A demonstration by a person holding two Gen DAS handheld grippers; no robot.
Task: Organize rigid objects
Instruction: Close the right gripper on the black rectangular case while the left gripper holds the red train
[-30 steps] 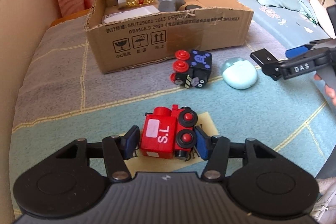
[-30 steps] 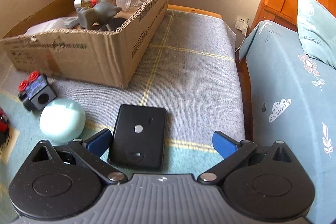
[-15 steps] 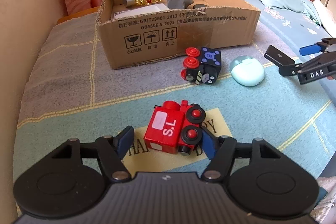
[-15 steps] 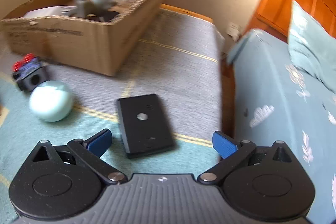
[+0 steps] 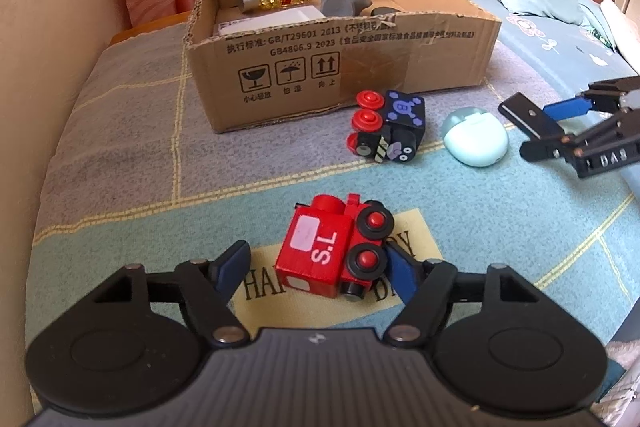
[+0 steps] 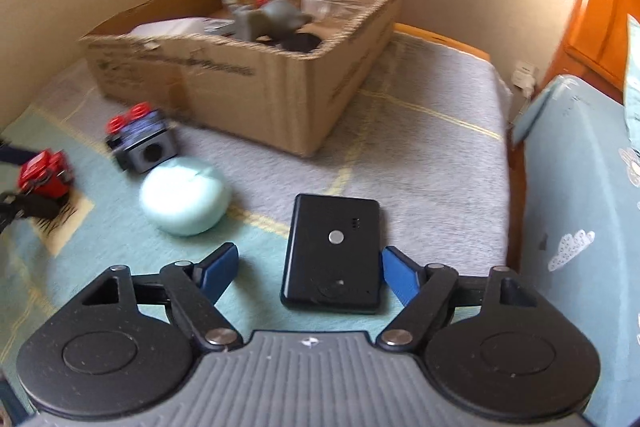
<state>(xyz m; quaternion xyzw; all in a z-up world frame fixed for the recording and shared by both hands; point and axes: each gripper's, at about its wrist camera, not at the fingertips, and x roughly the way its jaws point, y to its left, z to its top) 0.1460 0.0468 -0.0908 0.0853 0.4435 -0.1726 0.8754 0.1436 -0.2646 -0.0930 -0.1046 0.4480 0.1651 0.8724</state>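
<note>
Right wrist: mint case [image 6: 186,201] beside black device [image 6: 334,251].

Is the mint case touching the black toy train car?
Apart. The left wrist view shows a strip of bedspread between the mint case and the black toy train car; the right wrist view is too blurred to tell.

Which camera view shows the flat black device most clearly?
The right wrist view: the black device lies whole and close between the open right claw. In the left wrist view it is far off, seen edge-on, partly hidden by that claw.
</note>
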